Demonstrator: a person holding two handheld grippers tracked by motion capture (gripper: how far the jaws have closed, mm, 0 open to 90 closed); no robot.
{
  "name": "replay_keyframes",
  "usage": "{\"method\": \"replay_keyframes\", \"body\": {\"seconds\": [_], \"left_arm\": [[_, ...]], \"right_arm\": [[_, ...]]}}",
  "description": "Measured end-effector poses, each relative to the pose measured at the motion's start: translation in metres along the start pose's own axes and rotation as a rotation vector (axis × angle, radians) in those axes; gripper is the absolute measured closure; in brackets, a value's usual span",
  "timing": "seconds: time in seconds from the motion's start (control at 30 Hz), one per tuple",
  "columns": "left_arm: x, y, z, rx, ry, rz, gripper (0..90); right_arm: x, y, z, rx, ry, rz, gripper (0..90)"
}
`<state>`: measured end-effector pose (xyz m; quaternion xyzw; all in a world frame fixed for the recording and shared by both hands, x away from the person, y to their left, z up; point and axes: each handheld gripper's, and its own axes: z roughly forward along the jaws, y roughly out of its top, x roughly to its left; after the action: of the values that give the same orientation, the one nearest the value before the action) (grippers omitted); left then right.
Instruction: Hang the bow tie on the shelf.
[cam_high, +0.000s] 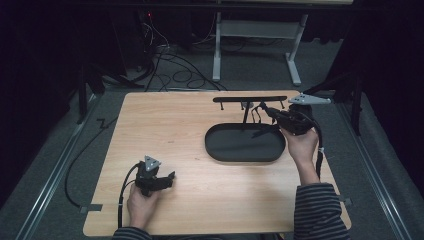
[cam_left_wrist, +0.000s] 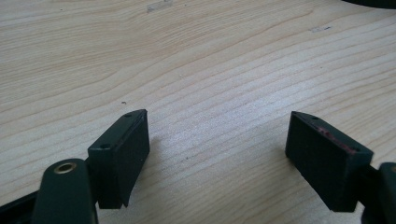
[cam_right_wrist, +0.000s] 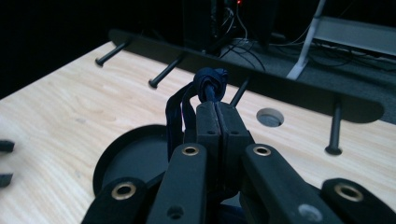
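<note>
A dark blue knotted cord (cam_right_wrist: 212, 81) sticks up from between the pads of my right gripper (cam_right_wrist: 217, 114), which is shut on it; its loops hang down on the left side. In the high view this right gripper (cam_high: 266, 110) is held above the back right of a black oval tray (cam_high: 220, 150), just below a black peg rack (cam_high: 250, 98), with the cord (cam_high: 257, 113) dangling from its tip. The rack's bar (cam_right_wrist: 280, 81) and pegs lie close ahead of the knot. My left gripper (cam_high: 171, 177) rests near the front left of the table, open over bare wood (cam_left_wrist: 217, 140).
The wooden table (cam_high: 165, 125) has a round hole (cam_right_wrist: 270, 116) near the rack. Beyond the far edge the floor holds cables (cam_high: 175, 70) and a white table frame (cam_high: 255, 40). The tray's rim (cam_left_wrist: 373, 2) is well ahead of the left jaws.
</note>
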<state>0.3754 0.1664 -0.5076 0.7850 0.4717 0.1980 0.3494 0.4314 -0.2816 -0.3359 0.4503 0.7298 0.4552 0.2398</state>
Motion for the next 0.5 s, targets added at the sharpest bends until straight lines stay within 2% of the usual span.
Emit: {"method": "replay_keyframes", "body": {"seconds": [0.3,0.5], "left_arm": [[0.0,0.0,0.0,0.0,-0.001,0.0,22.1],[0.0,0.0,0.0,0.0,-0.001,0.0,22.1]], "right_arm": [[-0.006,0.004,0.012,0.003,-0.034,0.01,90.0],[-0.013,0.003,0.018,0.024,-0.079,0.022,90.0]]}}
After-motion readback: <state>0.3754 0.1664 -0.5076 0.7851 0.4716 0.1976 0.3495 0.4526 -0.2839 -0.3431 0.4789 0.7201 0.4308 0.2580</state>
